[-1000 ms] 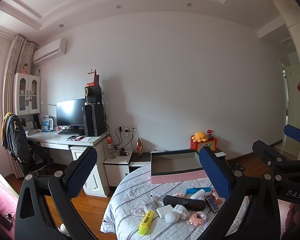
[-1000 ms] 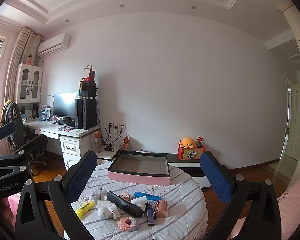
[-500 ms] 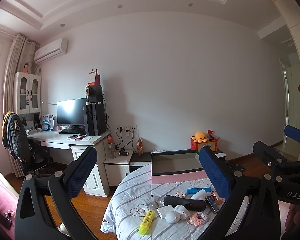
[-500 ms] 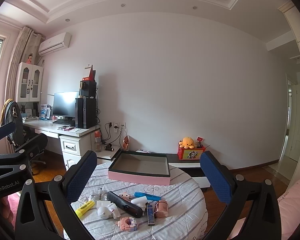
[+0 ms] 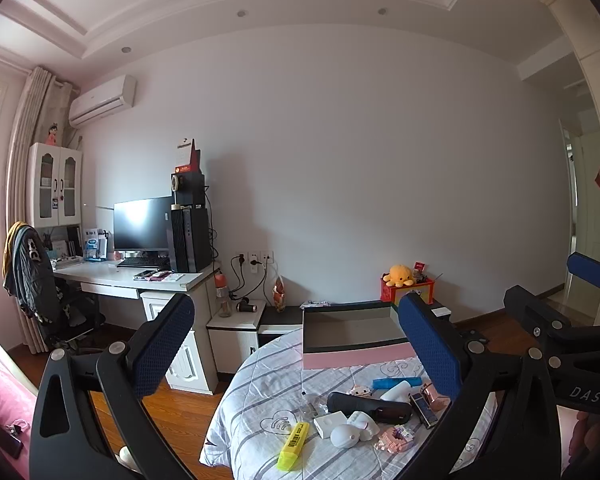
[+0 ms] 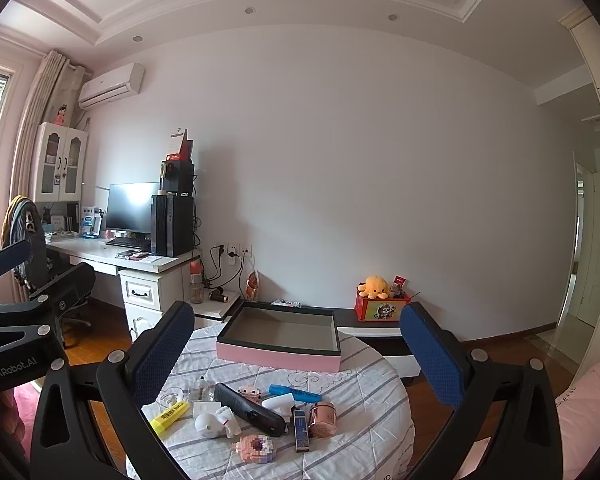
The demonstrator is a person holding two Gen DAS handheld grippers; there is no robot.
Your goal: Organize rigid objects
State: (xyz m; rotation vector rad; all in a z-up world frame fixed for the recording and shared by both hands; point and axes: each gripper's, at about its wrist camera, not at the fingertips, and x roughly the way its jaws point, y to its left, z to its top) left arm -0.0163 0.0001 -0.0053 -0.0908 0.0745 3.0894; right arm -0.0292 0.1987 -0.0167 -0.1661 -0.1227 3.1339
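Here both tools (image 5: 296, 344) (image 6: 296, 344) gape wide above cluttered table (image 6: 372, 412); pink box (image 6: 278, 356) empty

On the round table (image 6: 384, 408) lie one pink box (image 6: 278, 340), one yellow highlighter (image 6: 170, 417), one black remote (image 6: 250, 404), one blue marker (image 6: 294, 393), and one pink brick toy (image 6: 255, 448).

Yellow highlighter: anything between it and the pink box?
Yes. The yellow highlighter lies at the near left of the pile; the clear bag, black remote and other small items sit between it and the pink box. Both grippers, left gripper and right gripper, are open above the table; lifting over should clear them.
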